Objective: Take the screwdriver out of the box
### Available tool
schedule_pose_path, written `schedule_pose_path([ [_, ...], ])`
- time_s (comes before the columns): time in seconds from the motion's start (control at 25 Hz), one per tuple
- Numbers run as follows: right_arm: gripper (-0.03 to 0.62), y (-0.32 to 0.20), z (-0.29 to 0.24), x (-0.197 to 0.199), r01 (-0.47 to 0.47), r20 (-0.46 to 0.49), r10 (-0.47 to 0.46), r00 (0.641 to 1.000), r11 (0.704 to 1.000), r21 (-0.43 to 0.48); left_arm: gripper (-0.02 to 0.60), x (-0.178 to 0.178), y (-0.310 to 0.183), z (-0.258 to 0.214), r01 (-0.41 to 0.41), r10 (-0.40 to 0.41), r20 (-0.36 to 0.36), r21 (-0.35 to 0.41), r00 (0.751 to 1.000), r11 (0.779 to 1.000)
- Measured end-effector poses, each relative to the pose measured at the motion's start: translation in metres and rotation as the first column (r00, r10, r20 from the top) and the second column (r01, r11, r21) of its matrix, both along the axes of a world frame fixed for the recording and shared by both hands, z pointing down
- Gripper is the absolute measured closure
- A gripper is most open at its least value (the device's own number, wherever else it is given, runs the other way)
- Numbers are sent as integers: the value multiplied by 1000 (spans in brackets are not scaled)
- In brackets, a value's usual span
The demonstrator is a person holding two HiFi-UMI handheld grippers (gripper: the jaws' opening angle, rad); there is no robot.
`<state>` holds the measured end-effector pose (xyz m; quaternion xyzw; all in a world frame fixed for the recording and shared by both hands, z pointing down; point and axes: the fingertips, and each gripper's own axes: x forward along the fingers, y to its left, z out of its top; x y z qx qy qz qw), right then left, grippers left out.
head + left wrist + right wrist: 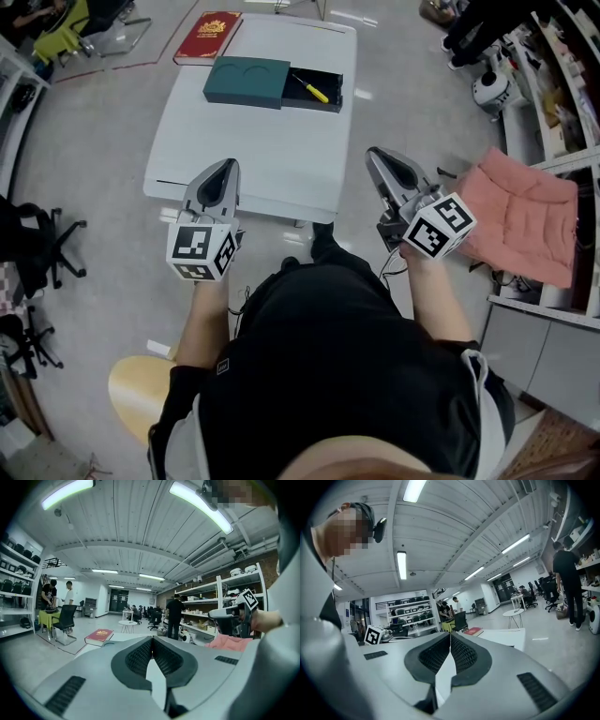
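Observation:
A dark green box (247,82) lies at the far end of the white table (253,159). Its lid is slid to the left, so the black tray's right end lies open. In that open end lies a yellow-handled screwdriver (311,89). Both grippers are held near the table's front edge, well short of the box. My left gripper (228,169) is shut with nothing in it, and its jaws meet tip to tip in the left gripper view (151,641). The jaws of my right gripper (374,156) also touch, holding nothing, in the right gripper view (450,638).
A red book (207,37) lies at the table's far left corner, also in the left gripper view (98,635). A pink cushion (520,216) rests on a unit at the right. Office chairs (42,248) stand at the left. Several people stand by shelves in the background.

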<state>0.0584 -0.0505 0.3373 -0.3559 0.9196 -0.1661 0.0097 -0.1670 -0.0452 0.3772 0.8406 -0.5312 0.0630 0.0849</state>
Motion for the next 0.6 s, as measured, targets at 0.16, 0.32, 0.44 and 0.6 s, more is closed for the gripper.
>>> schedule_pose_path([
  [0.16,563,-34,3,4,22,16,-22,1000,1000,-6,566,6,-28,1,13,-13,9,-11,1000,1000],
  [0.32,563,-75,10,14,49,32,-48,998,999,-18,566,16,-62,-2,36,-36,17,-20,999,999],
  [0.44,563,-104,16,24,58,38,-56,998,997,-43,566,28,-86,-2,45,-44,31,-29,999,999],
  [0.6,563,-141,26,33,95,49,-92,995,993,-65,566,39,-115,-1,74,-72,37,-47,997,996],
])
